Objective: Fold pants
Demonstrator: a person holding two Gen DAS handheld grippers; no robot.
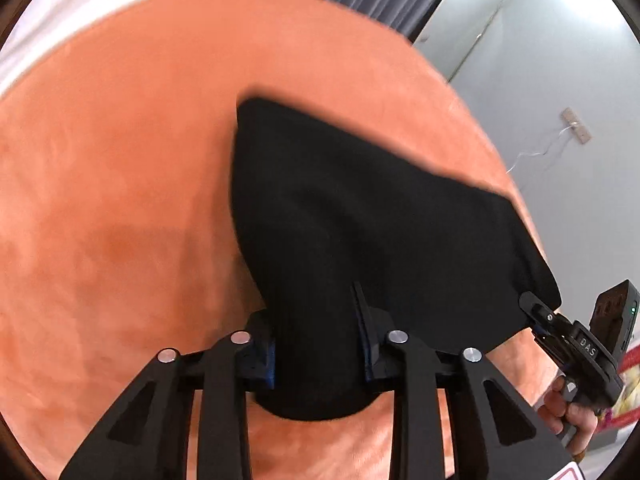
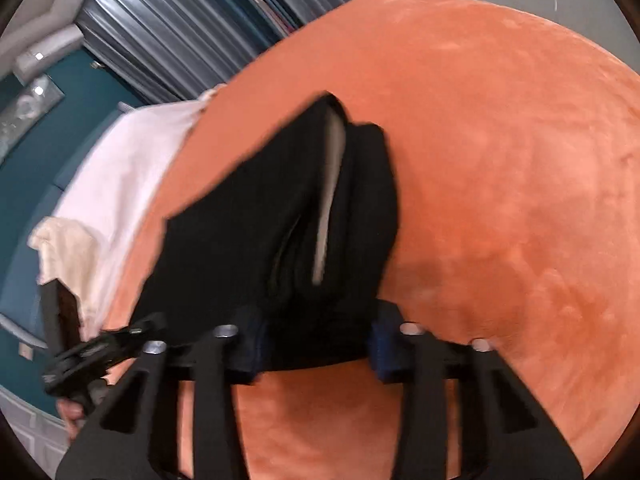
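Fingers of the left gripper point(image 1: 320, 344) sit nearest in the left wrist view, clenched on a thick bundle of the black pants point(image 1: 360, 216), with cloth bulging out below them. The right gripper point(image 2: 316, 344) does the same in its own view, its blue-padded fingers grasping a gathered edge of the same garment. Seen from the left wrist camera, the right gripper point(image 1: 560, 328) pinches the far corner of the cloth, the person's hand point(image 1: 568, 408) wrapped around its handle.

Beyond the fingers the pants hang lifted, stretched between the two grips above the orange blanket point(image 1: 120, 200) that covers the bed. In the right wrist view the cloth shows several stacked layers and a pale strip of lining point(image 2: 330, 196) between them, so I judge at least one fold is already made and the garment is now a short, thick packet, not a full-length pair of legs. Both pictures are blurred by motion, so the exact count of layers cannot be told.

What seems left is to lay the packet down on the blanket, perhaps with one more fold, and to let go.

Farther off, white bedding point(image 2: 132, 168) lies at the blanket's edge, with grey curtains point(image 2: 180, 28) and a pale wall behind.
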